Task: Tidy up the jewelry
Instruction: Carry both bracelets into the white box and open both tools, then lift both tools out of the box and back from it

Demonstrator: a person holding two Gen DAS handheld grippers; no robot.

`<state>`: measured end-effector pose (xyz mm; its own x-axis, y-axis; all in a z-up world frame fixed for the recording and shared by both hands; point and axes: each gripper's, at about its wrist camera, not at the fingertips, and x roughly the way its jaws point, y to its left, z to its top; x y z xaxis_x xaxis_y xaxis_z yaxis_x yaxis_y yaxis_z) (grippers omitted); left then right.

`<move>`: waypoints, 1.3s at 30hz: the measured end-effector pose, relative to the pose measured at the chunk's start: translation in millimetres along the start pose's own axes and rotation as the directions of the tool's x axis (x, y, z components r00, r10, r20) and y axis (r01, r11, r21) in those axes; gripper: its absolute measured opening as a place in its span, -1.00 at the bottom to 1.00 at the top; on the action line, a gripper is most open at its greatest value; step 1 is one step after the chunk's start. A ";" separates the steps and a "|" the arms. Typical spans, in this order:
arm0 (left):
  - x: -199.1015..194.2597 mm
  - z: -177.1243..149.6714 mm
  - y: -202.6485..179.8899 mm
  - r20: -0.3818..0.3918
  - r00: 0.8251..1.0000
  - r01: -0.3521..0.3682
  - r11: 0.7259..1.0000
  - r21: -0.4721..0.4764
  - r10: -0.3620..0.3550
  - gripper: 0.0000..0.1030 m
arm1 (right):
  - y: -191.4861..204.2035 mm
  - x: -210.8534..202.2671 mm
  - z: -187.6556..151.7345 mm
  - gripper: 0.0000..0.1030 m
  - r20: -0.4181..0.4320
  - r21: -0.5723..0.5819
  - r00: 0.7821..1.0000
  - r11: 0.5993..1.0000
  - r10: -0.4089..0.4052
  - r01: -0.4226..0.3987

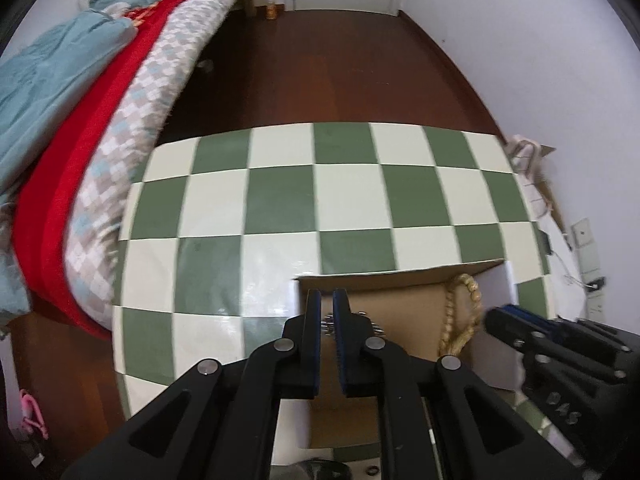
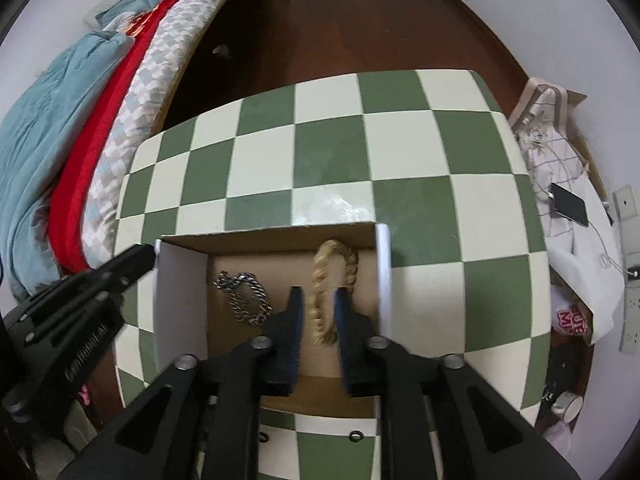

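Beaded bracelet (image 2: 329,280) lies in the cardboard box (image 2: 182,292), floppy and light; grab mid-strand. Right gripper (image 2: 318,300) straddles it, jaws apart. Left gripper (image 1: 327,312) nearly together, maybe pinching the chain (image 2: 244,298).

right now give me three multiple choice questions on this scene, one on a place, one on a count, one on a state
1. Where does the metal chain lie?
A. on the bed
B. in the cardboard box
C. on the floor

2. How many pieces of jewelry are in the box?
A. two
B. four
C. none

3. How does the right gripper stand?
A. shut tight on the chain
B. out of view
C. open, a finger on each side of the bead bracelet

Answers:
1 B, the chain rests on the box floor, left of the beads.
2 A, only chain and bracelet show.
3 C, a gap shows beside each finger.
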<state>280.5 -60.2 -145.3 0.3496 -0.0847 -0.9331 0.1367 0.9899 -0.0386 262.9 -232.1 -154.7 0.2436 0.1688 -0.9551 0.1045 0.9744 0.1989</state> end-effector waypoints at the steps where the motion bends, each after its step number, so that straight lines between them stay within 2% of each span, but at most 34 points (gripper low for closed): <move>1: -1.0 -1.2 3.0 0.008 1.000 -0.019 1.000 -0.005 0.019 -0.87 | -0.9 -1.8 -1.8 -0.38 0.006 -0.002 1.000 1.000 -0.009 0.009; 2: -2.4 -3.5 5.7 0.018 0.999 -0.043 0.999 -0.006 0.043 -0.84 | -0.9 -3.7 -3.9 -0.30 0.008 -0.008 1.000 1.000 -0.018 0.018; 4: -4.4 -5.8 10.8 0.026 0.998 -0.064 0.998 -0.018 0.064 -0.66 | -0.2 -6.9 -7.9 -0.29 0.013 -0.022 0.999 0.999 -0.049 0.050; 5: -5.7 -7.3 12.2 0.030 0.997 -0.071 0.997 -0.021 0.072 -0.36 | 0.3 -8.4 -10.4 -0.28 0.017 -0.029 0.998 0.997 -0.067 0.067; 6: -9.1 -10.5 13.5 0.045 0.995 -0.089 0.996 -0.020 0.090 0.12 | 1.2 -9.3 -14.4 -0.26 0.019 -0.037 0.996 0.995 -0.090 0.090; 7: -11.9 -12.3 14.4 0.056 0.993 -0.099 0.995 -0.022 0.100 0.34 | 1.4 -10.4 -16.9 -0.18 0.020 -0.041 0.995 0.994 -0.102 0.103; 8: -16.1 -15.3 15.6 0.074 0.992 -0.101 0.995 -0.025 0.103 0.52 | 2.0 -11.4 -21.2 -0.01 0.023 -0.044 0.993 0.992 -0.115 0.116; 9: -19.9 -18.0 16.1 0.086 0.990 -0.111 0.994 -0.024 0.113 0.56 | 3.1 -12.1 -25.3 0.10 0.026 -0.051 0.991 0.990 -0.132 0.134; 10: -21.9 -19.8 15.7 0.089 0.988 -0.121 0.992 -0.020 0.123 0.61 | 3.2 -12.8 -27.6 0.32 0.028 -0.055 0.989 0.988 -0.146 0.147; 11: -23.4 -22.4 15.9 0.087 0.988 -0.128 0.992 -0.017 0.129 0.80 | 4.2 -13.2 -32.0 0.52 0.032 -0.061 0.986 0.984 -0.164 0.166; 12: -24.5 -24.3 15.9 0.085 0.988 -0.129 0.991 -0.015 0.130 0.97 | 5.6 -13.3 -37.1 0.61 0.033 -0.069 0.983 0.980 -0.182 0.184; 14: -27.6 -30.1 15.0 0.087 0.986 -0.139 0.990 -0.009 0.139 0.99 | 6.7 -13.9 -43.9 0.85 0.031 -0.075 0.980 0.977 -0.198 0.200; 19: -37.7 -45.7 16.9 0.103 0.982 -0.156 0.988 -0.017 0.157 0.99 | 13.3 -20.7 -58.6 0.98 0.057 -0.093 0.972 0.968 -0.228 0.233; 29: -76.6 -69.7 21.4 0.171 0.971 -0.165 0.985 -0.045 0.170 0.99 | 18.5 -62.1 -82.2 0.98 0.153 -0.072 0.962 0.968 -0.226 0.238; 39: -139.5 -105.9 19.8 0.283 0.945 -0.157 0.987 -0.042 0.162 0.99 | 33.5 -129.4 -123.8 0.98 0.288 -0.063 0.932 0.967 -0.218 0.246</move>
<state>136.3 -16.7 -53.8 0.6150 0.0481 -0.7870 0.0415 0.9948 0.0932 115.5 -202.9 -51.6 0.4824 -0.0977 -0.8705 0.0999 0.9934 -0.0561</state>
